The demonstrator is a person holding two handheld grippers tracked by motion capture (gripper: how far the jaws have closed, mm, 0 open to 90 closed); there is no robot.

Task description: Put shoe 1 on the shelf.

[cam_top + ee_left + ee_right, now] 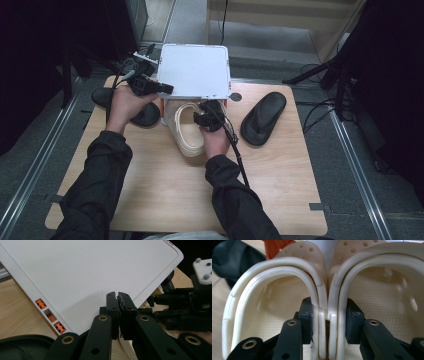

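A pair of cream perforated clogs [187,136] lies side by side at the front of a white shelf [195,67] with orange legs. My right gripper [201,116] is shut on the clogs' two touching inner walls. In the right gripper view its jaws [328,312] pinch the left clog [269,297] and the right clog [382,290] together. My left gripper [169,89] hovers at the shelf's front left corner. In the left gripper view its jaws [117,296] are shut with nothing between them, over the white shelf top [87,270].
A black slipper [263,117] lies to the right of the clogs. Two more black slippers [145,116] lie at the left, by my left hand. An orange shelf leg [277,246] stands just behind the clogs. The near half of the wooden table [165,195] is bare.
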